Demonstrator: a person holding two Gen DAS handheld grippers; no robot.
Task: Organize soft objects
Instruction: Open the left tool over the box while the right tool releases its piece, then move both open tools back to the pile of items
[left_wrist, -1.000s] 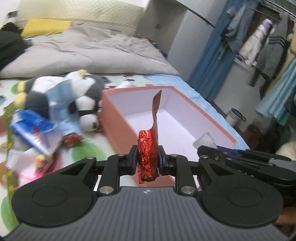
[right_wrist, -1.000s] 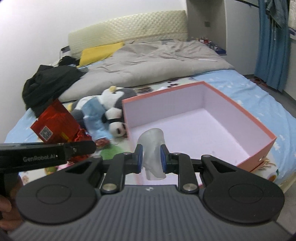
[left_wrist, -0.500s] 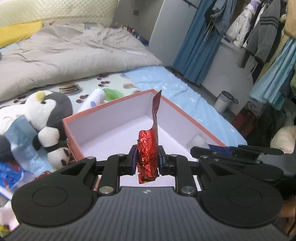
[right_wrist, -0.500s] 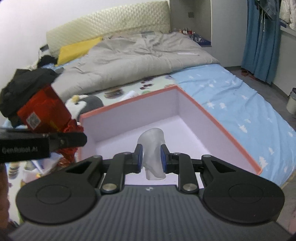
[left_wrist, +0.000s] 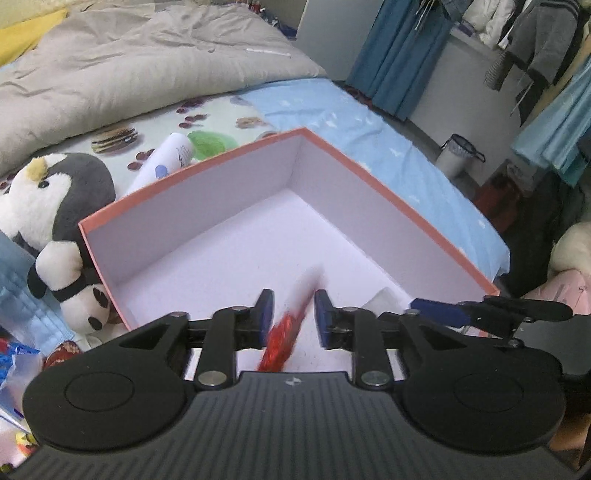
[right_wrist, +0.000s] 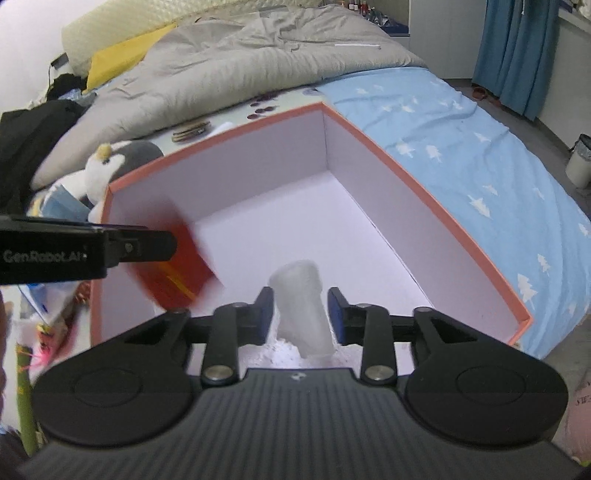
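Observation:
An orange box (left_wrist: 369, 173) with a lilac inside lies open on the bed. My left gripper (left_wrist: 293, 317) hangs over its near corner with the jaws opening. A red foil packet (left_wrist: 290, 328) shows as a blur between the pads, loose and dropping. My right gripper (right_wrist: 300, 314) is beside it over the same box (right_wrist: 406, 173), jaws also opening. A translucent white soft piece (right_wrist: 301, 306) stands between the pads with small gaps around it. In the right wrist view the red packet (right_wrist: 173, 266) blurs below one of the left gripper's fingers (right_wrist: 147, 248).
A penguin plush (left_wrist: 55, 192) leans against the box's left wall, with a white tube (left_wrist: 166, 158) behind it. Snack packets (left_wrist: 18, 354) lie at the far left. A grey duvet (right_wrist: 240, 55) covers the head of the bed. A small bin (left_wrist: 456, 155) stands on the floor.
Both grippers moved over the box and tilted down. Both sets of jaws parted, and the red packet and the white piece came loose from the pads.

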